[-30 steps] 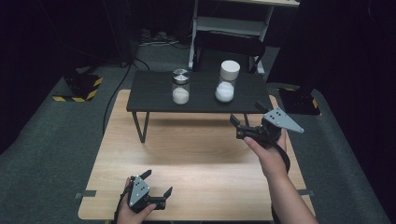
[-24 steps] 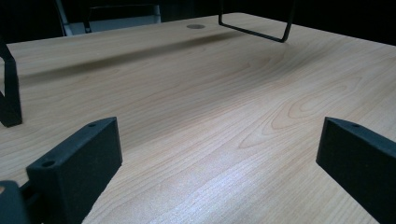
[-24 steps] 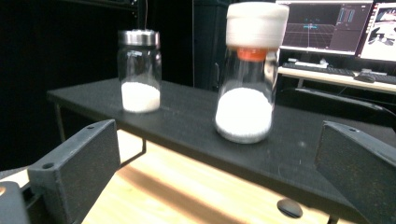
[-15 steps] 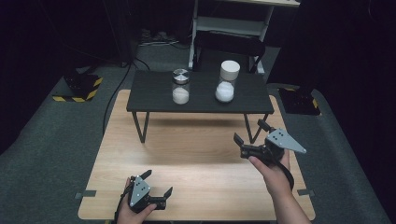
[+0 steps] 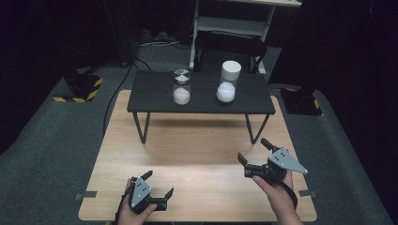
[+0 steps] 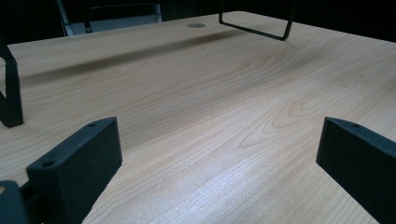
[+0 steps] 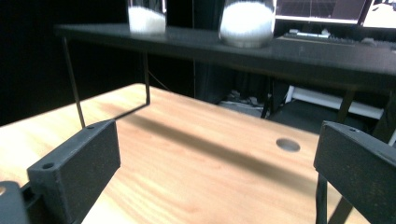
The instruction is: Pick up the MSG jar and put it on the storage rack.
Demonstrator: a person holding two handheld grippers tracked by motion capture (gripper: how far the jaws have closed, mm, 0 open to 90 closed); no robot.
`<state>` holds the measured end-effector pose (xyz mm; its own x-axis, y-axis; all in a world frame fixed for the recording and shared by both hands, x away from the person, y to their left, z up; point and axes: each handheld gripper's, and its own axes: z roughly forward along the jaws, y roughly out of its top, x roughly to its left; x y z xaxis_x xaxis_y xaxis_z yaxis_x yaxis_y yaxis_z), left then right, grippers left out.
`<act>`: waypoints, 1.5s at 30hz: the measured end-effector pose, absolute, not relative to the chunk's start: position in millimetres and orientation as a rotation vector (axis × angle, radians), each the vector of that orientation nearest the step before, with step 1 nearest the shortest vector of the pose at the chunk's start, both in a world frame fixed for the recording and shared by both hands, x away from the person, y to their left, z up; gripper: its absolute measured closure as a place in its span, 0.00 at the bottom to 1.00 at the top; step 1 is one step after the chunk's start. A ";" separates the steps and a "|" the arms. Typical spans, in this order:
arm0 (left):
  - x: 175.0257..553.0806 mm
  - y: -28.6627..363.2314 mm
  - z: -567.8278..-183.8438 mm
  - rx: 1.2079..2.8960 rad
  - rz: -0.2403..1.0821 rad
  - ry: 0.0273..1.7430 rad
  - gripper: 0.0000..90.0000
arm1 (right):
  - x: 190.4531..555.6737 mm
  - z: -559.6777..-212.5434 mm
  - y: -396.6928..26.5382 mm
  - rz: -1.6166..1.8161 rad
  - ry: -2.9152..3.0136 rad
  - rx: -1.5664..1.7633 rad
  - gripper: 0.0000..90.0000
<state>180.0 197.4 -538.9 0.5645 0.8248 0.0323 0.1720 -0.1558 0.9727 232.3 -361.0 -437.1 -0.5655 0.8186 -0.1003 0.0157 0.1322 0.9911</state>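
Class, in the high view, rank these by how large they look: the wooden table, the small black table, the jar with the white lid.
1. wooden table
2. small black table, set on the wooden one
3. jar with the white lid, standing on the black table

Your left gripper (image 5: 158,183) sits low at the near edge, jaws spread wide. Your right gripper (image 5: 253,151) is held slightly higher, apparently off the surface, jaws likewise apart.
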 end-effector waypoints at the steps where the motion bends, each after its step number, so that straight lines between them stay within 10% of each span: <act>1: 179.9 197.2 -539.0 1.657 0.713 0.848 0.01 | 231.3 -439.3 -361.5 1.502 1.736 0.815 0.00; 45: 179.6 193.9 -537.4 1.683 0.728 0.828 0.01 | 207.4 -509.7 -376.2 1.271 1.906 0.952 0.00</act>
